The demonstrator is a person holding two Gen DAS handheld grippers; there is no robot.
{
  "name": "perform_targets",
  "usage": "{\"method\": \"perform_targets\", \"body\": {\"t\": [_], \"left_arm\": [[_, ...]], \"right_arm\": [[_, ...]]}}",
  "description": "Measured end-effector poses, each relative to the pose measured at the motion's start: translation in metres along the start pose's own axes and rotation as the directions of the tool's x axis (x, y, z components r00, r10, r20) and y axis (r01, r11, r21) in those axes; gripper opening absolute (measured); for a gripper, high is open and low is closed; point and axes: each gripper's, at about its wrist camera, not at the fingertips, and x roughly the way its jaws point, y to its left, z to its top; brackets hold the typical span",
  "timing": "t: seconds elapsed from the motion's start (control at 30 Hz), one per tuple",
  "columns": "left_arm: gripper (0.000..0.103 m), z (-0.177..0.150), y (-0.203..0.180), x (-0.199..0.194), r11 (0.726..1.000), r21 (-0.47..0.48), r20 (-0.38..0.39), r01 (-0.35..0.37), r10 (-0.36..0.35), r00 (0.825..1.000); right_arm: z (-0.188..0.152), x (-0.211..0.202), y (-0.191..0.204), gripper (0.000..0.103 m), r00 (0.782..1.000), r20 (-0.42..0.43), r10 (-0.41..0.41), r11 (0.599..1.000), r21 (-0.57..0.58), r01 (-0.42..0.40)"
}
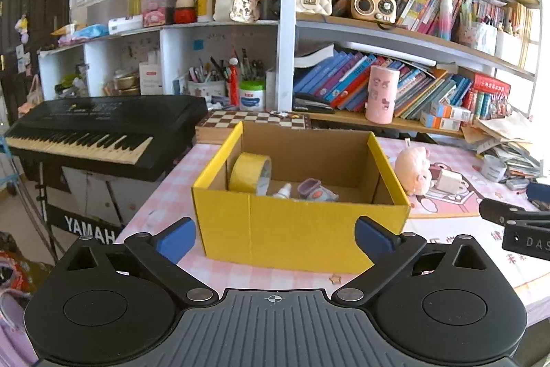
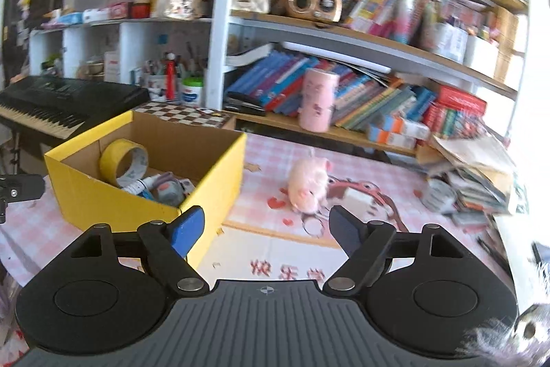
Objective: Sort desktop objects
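A yellow cardboard box point(image 1: 302, 229) stands on the pink checked desk, also in the right wrist view point(image 2: 113, 205). Inside lie a yellow tape roll point(image 1: 249, 172), a small white bottle point(image 1: 283, 191) and a purple-grey gadget point(image 1: 314, 190). My left gripper point(image 1: 275, 236) is open and empty, just in front of the box. A pink plush pig point(image 2: 309, 184) lies on the desk right of the box, with a white charger point(image 1: 448, 179) beside it. My right gripper point(image 2: 266, 229) is open and empty, short of the pig.
A black Yamaha keyboard point(image 1: 96, 133) stands left of the desk. A chessboard point(image 1: 254, 119) lies behind the box. Shelves of books point(image 1: 361, 81) and a pink cup point(image 1: 381, 93) fill the back. A heap of papers point(image 2: 474, 167) and a small jar point(image 2: 438, 193) sit at the right.
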Motion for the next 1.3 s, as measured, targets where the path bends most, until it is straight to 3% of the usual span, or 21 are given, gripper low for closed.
{"method": "perform_targets", "body": {"t": [0.3, 0.67, 1.03, 1.3], "left_arm": [[0.101, -0.021, -0.002, -0.018, 1.0, 0.009, -0.025, 0.012, -0.012, 1.0], [0.101, -0.036, -0.001, -0.028, 1.0, -0.008, -0.04, -0.009, 0.008, 0.999], [0.101, -0.046, -0.023, -0.03, 0.994, 0.077, -0.074, 0.078, -0.072, 0.995], [0.101, -0.05, -0.026, -0.029, 0.994, 0.073, -0.086, 0.086, -0.08, 0.993]], "right_arm": [[-0.032, -0.026, 0.0, 0.079, 0.997, -0.044, -0.065, 0.995, 0.073, 0.068], [-0.052, -0.04, 0.01, 0.086, 0.995, -0.093, -0.041, 0.992, 0.115, 0.052], [-0.062, -0.046, 0.017, 0.088, 0.991, -0.132, -0.022, 0.996, 0.087, 0.034], [-0.068, -0.052, 0.02, 0.088, 0.99, -0.14, -0.033, 0.997, 0.057, 0.042]]}}
